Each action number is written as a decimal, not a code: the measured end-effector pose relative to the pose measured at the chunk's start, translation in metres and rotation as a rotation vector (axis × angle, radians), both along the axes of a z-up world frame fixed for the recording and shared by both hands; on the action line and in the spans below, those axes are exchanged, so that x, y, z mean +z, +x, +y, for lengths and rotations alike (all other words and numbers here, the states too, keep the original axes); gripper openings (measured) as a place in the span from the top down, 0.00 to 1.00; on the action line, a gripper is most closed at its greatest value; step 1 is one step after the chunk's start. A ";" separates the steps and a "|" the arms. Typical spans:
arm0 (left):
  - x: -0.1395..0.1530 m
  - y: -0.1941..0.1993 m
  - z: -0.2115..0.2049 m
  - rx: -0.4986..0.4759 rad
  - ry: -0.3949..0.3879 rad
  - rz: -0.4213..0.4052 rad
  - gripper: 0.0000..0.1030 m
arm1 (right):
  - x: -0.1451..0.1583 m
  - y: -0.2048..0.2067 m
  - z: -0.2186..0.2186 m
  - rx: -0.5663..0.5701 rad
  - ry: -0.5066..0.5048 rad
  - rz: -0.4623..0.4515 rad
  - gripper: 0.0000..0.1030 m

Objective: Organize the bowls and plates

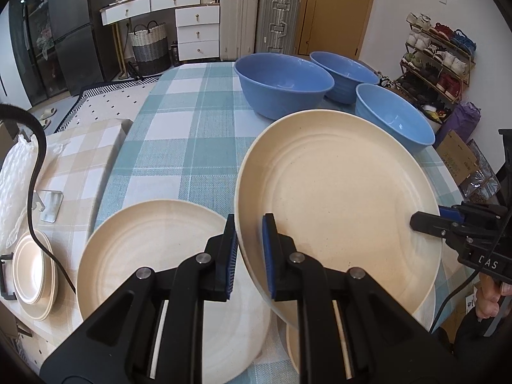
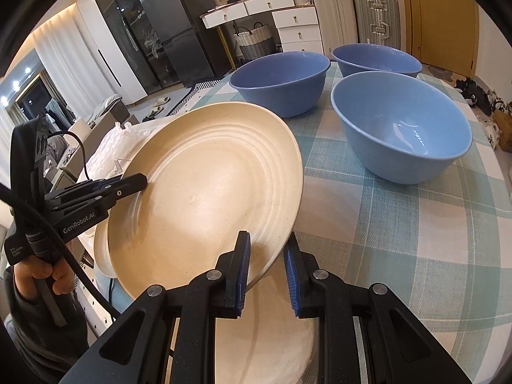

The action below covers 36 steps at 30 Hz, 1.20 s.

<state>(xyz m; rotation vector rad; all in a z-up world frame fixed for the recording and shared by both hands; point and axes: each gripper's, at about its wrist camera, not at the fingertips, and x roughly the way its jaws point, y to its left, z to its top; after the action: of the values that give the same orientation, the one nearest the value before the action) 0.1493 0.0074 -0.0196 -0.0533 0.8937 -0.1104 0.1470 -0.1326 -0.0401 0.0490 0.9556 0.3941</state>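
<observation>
A large cream plate (image 1: pixel 345 198) is held tilted above the checked tablecloth; it also shows in the right wrist view (image 2: pixel 208 192). My left gripper (image 1: pixel 250 249) is shut on its left rim. My right gripper (image 2: pixel 267 272) straddles the opposite rim with a gap at the right pad, so it stands open; it shows in the left wrist view (image 1: pixel 425 224). A second cream plate (image 1: pixel 153 256) lies flat on the table under my left gripper. Another cream plate (image 2: pixel 272 326) lies under the held one. Three blue bowls (image 1: pixel 284 86) (image 1: pixel 344 73) (image 1: pixel 395 118) stand at the far side.
A stack of small cream plates (image 1: pixel 32 275) sits on a beige checked side surface at the left, by white bubble wrap (image 1: pixel 12 185). A shoe rack (image 1: pixel 438 57) and boxes stand beyond the table's right edge. Suitcases (image 1: pixel 259 22) and drawers stand behind.
</observation>
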 end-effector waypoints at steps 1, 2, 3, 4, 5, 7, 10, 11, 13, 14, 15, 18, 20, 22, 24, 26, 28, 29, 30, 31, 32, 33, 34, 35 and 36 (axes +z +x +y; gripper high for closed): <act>-0.001 -0.003 0.000 -0.001 -0.011 0.004 0.89 | 0.000 -0.001 0.000 -0.001 -0.007 -0.004 0.80; -0.002 -0.006 0.000 0.001 -0.017 0.005 0.89 | 0.000 -0.003 -0.001 -0.003 -0.017 -0.012 0.80; -0.002 -0.009 -0.001 0.002 -0.018 0.004 0.89 | -0.001 -0.004 -0.001 -0.001 -0.019 -0.015 0.80; -0.003 -0.011 -0.002 0.001 -0.018 0.004 0.89 | -0.001 -0.005 -0.002 0.004 -0.019 -0.013 0.80; -0.004 -0.013 -0.002 0.001 -0.018 0.003 0.89 | -0.002 -0.007 -0.002 0.007 -0.022 -0.014 0.80; -0.005 -0.017 -0.004 0.003 -0.014 -0.001 0.89 | -0.002 -0.012 -0.003 0.011 -0.031 -0.018 0.80; -0.007 -0.024 -0.006 0.001 -0.017 -0.004 0.89 | -0.003 -0.016 -0.005 0.013 -0.034 -0.022 0.80; -0.008 -0.026 -0.006 0.000 -0.021 -0.004 0.89 | -0.003 -0.018 -0.006 0.012 -0.032 -0.023 0.80; -0.009 -0.030 -0.007 -0.001 -0.025 -0.005 0.88 | -0.003 -0.022 -0.009 0.011 -0.024 -0.023 0.79; -0.011 -0.031 -0.008 0.000 -0.024 -0.006 0.88 | -0.003 -0.023 -0.009 0.011 -0.023 -0.023 0.80; -0.011 -0.033 -0.008 0.001 -0.022 -0.007 0.88 | -0.004 -0.025 -0.009 0.012 -0.026 -0.025 0.80; -0.014 -0.040 -0.011 0.004 -0.014 -0.011 0.88 | -0.006 -0.034 -0.009 0.011 -0.036 -0.030 0.79; -0.015 -0.044 -0.012 0.004 -0.011 -0.014 0.88 | -0.008 -0.038 -0.008 0.013 -0.042 -0.030 0.80; -0.017 -0.048 -0.014 0.003 -0.008 -0.015 0.88 | -0.010 -0.042 -0.008 0.012 -0.044 -0.030 0.80; -0.018 -0.052 -0.016 0.001 -0.008 -0.016 0.88 | -0.012 -0.044 -0.009 0.009 -0.048 -0.030 0.79; -0.020 -0.056 -0.017 0.001 -0.011 -0.017 0.88 | -0.013 -0.048 -0.011 0.009 -0.050 -0.030 0.79; -0.022 -0.060 -0.018 0.001 -0.014 -0.015 0.88 | -0.014 -0.053 -0.012 0.008 -0.052 -0.032 0.79; -0.024 -0.062 -0.019 -0.001 -0.012 -0.013 0.88 | -0.015 -0.054 -0.013 0.008 -0.054 -0.033 0.80; -0.025 -0.064 -0.020 -0.002 -0.011 -0.012 0.88 | -0.015 -0.056 -0.013 0.008 -0.056 -0.033 0.79; -0.027 -0.065 -0.022 -0.003 -0.010 -0.011 0.88 | -0.016 -0.058 -0.014 0.007 -0.060 -0.034 0.79; -0.028 -0.067 -0.023 -0.002 -0.011 -0.010 0.88 | -0.017 -0.059 -0.014 0.007 -0.063 -0.035 0.79; -0.029 -0.068 -0.023 -0.002 -0.011 -0.010 0.88 | -0.017 -0.061 -0.014 0.007 -0.065 -0.034 0.79; -0.029 -0.070 -0.024 0.000 -0.010 -0.011 0.88 | -0.018 -0.062 -0.015 0.006 -0.065 -0.033 0.79; -0.030 -0.071 -0.025 0.000 -0.009 -0.010 0.88 | -0.019 -0.064 -0.015 0.006 -0.065 -0.032 0.79; -0.030 -0.073 -0.026 0.001 -0.005 -0.011 0.88 | -0.020 -0.065 -0.015 0.006 -0.066 -0.031 0.79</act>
<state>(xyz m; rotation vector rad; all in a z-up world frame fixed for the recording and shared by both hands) 0.0766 -0.0189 -0.0500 -0.0575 0.8824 -0.1122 0.0817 -0.1473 -0.0599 -0.0203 0.9380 0.3680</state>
